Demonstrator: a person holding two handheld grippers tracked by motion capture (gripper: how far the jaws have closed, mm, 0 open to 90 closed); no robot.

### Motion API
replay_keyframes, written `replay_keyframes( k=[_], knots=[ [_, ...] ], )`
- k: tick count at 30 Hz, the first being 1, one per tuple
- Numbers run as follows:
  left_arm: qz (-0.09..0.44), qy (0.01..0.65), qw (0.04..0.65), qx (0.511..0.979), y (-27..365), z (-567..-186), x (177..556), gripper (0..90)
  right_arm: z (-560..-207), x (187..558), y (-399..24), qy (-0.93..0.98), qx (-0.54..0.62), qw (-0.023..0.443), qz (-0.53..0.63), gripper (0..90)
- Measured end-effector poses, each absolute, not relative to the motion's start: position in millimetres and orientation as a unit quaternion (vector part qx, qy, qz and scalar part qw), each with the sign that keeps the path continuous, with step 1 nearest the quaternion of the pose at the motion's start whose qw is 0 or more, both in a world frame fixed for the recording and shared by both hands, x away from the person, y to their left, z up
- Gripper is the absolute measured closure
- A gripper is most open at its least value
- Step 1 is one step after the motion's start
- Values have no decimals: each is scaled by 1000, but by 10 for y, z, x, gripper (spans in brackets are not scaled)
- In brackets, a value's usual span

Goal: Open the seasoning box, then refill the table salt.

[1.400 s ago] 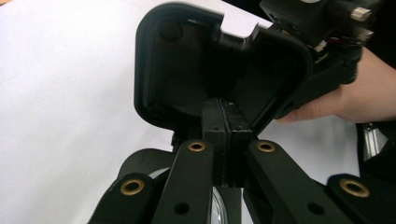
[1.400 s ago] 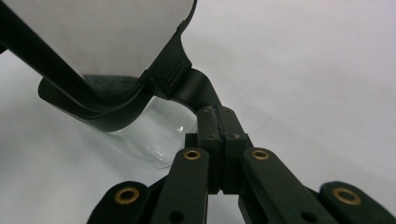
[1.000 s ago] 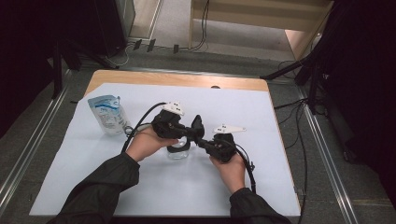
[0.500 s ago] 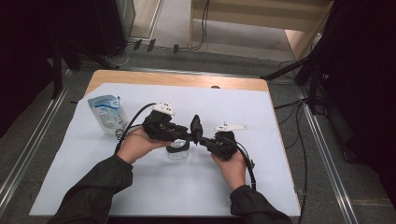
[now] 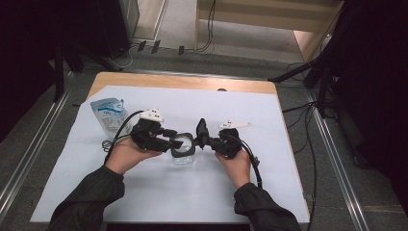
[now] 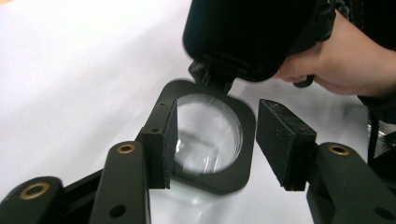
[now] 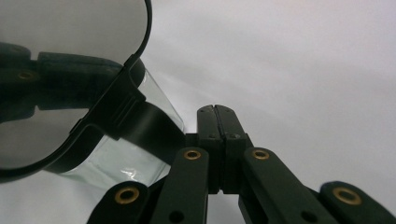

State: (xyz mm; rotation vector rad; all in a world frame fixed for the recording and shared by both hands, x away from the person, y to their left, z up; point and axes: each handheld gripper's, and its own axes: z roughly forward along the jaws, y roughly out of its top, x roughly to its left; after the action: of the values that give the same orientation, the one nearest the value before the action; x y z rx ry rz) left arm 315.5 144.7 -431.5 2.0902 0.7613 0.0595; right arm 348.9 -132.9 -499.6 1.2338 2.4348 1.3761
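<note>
Your left jaws have just been opening around the jar lid (image 6: pixel 208 140); your right jaws, shut empty, wait at three o'clock to steady it.

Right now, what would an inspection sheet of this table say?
Surface: white sheet on a wooden table, flat.
Job's things: clear jar with a black lid, upright mid-sheet.
Clutter: blue-white pouch, rear left.
Grippers: left gripper open, jaws just been opening, lid between them; right gripper shut, at the lid's edge.
Cables: left cable and right cable trail over the sheet; floor cables lie beside the table.
Surroundings: dark floor, wooden furniture behind.
</note>
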Motion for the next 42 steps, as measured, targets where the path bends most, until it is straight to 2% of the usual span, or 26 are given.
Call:
replay_keyframes(
  k=[14,26,30,34,35,42],
  knots=[
    [66,376,446,809,2000,-4261,2931,392,-4971,3586,-1198,800,392,31,453,900],
    [88,402,451,792,2402,-4252,2797,445,-4950,3481,-1204,812,383,26,440,900],
    [82,395,464,789,2511,-4288,2783,498,-4949,3414,-1217,821,377,40,427,895],
    [86,405,457,788,2611,-4313,2803,508,-4917,3395,-1293,824,374,55,422,804],
    [90,406,456,787,2630,-4320,2811,495,-4901,3385,-1315,822,375,58,425,760],
    [79,412,451,788,2760,-4396,2893,406,-4843,3337,-1530,809,385,69,440,634]
  ],
)
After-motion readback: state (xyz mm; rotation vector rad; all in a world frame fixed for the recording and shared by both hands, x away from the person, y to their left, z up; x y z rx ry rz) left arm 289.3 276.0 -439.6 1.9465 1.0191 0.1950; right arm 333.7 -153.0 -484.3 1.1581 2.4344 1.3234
